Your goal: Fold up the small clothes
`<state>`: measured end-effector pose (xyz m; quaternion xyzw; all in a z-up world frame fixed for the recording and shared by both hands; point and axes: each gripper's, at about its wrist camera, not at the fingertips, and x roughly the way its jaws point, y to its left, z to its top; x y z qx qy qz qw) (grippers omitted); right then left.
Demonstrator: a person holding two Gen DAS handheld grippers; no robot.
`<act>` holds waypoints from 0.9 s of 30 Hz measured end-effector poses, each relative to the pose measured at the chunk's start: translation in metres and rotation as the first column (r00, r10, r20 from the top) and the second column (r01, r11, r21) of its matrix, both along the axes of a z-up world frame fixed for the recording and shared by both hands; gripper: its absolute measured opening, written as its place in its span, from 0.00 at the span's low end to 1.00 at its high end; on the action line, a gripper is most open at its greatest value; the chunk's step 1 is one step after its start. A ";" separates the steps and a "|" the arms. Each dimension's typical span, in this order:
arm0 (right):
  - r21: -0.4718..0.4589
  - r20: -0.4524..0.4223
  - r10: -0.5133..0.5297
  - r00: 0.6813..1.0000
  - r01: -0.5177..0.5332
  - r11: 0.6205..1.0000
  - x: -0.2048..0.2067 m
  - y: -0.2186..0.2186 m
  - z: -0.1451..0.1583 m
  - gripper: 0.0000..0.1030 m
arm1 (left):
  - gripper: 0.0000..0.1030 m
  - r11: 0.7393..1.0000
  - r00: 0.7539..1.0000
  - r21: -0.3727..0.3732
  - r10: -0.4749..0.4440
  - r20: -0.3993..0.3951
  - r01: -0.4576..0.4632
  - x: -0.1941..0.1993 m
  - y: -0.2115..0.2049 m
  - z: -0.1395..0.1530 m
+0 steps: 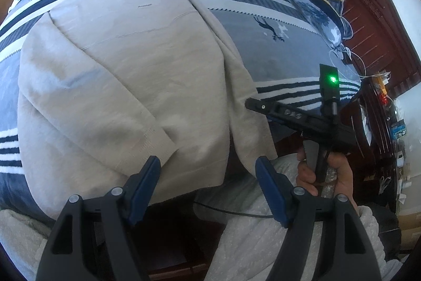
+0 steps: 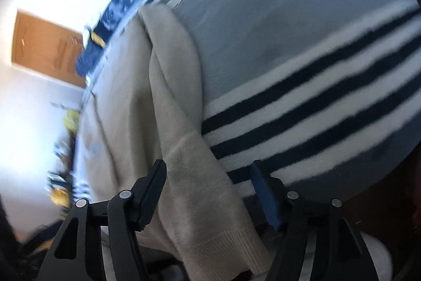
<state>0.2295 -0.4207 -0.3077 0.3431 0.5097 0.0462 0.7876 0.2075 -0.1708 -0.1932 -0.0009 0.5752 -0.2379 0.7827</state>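
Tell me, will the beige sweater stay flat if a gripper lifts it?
Probably not. The beige sweater looks like soft knit, and its sleeve already droops over the bed edge, so it would likely sag. It seems unlikely to slip from grip.

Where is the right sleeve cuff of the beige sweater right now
In the right wrist view the ribbed cuff hangs off the bed's near edge between the open right gripper fingers, beside the striped bedspread.
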 end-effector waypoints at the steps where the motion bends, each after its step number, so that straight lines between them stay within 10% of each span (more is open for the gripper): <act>1: -0.032 0.010 0.020 1.000 -0.020 0.999 0.001 0.005 0.004 0.09 | 0.71 1.000 1.000 -0.005 0.004 0.001 -0.004 -0.001 0.003 0.001; 8: -0.188 0.158 -0.031 0.987 0.061 0.980 -0.025 0.008 0.076 0.05 | 0.71 0.997 0.997 -0.050 0.065 0.038 -0.063 0.000 0.038 0.018; 13: -0.315 0.298 0.154 0.942 -0.055 0.948 -0.020 0.088 0.157 0.04 | 0.71 0.984 0.986 -0.086 0.162 0.049 -0.158 0.005 0.083 0.026; 19: -0.285 0.222 0.414 0.883 -0.347 0.893 -0.007 0.203 0.129 0.05 | 0.71 0.958 0.964 -0.115 0.267 0.023 -0.262 0.003 0.135 0.021; 23: -0.187 0.198 0.302 0.933 -0.266 0.946 -0.009 0.174 0.110 0.47 | 0.71 0.960 0.966 -0.119 0.257 0.013 -0.254 0.000 0.140 0.014; 27: -0.193 0.175 0.099 0.980 -0.065 0.979 -0.009 0.087 0.107 0.56 | 0.71 0.972 0.980 -0.123 0.199 -0.011 -0.199 -0.002 0.118 0.003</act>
